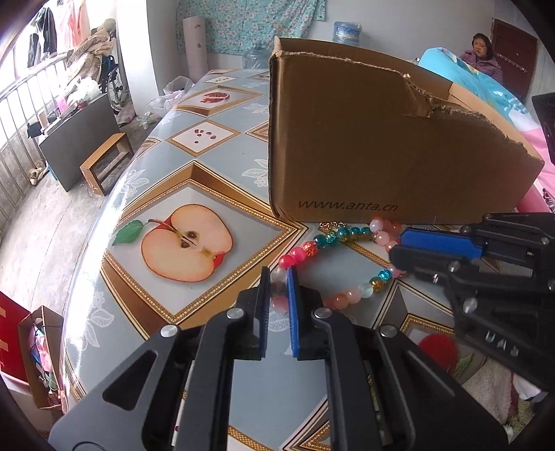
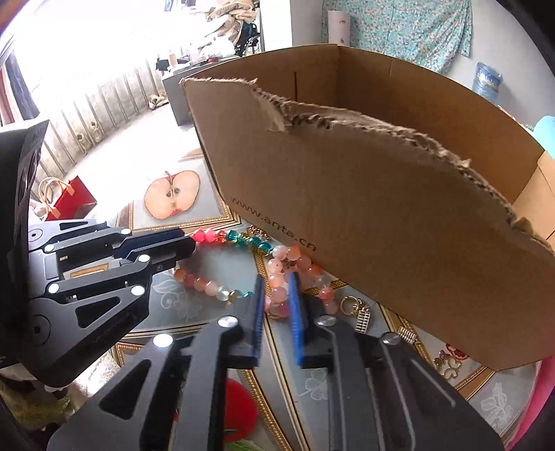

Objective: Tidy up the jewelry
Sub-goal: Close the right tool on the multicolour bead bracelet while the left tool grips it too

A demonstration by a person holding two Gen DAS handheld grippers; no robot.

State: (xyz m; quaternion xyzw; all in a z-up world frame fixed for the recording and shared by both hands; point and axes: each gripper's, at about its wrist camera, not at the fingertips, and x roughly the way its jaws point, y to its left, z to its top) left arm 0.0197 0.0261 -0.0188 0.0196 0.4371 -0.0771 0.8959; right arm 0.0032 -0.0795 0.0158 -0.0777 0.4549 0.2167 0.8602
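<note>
On a table (image 1: 156,166) covered with a glossy blue-grey oilcloth printed with gold-framed fruit pictures, a halved apple (image 1: 187,243) among them, a string of beads (image 1: 350,263) lies in a loop just in front of a brown cardboard box (image 1: 381,145). The box has a torn, ragged front rim and a web address printed low on its wall; some beads touch its base. In the right wrist view a few small gold trinkets (image 2: 360,312) lie on the cloth beside the box. The left gripper (image 1: 278,277) has its blue-padded jaws nearly together, pinching pale and pink beads at the near left of the loop. The right gripper (image 2: 275,281) likewise stands almost closed on a cluster of peach and pink beads at the loop's other side, close to the box. Beyond the table's left edge the floor holds a low wooden stool (image 1: 104,163), a dark cabinet (image 1: 79,138) and a railing hung with clothes; a red bag (image 2: 69,197) stands lower down. At the far wall hang a floral curtain (image 1: 249,24) and a water bottle (image 1: 347,33); a seated person (image 1: 482,59) is at the upper right.
</note>
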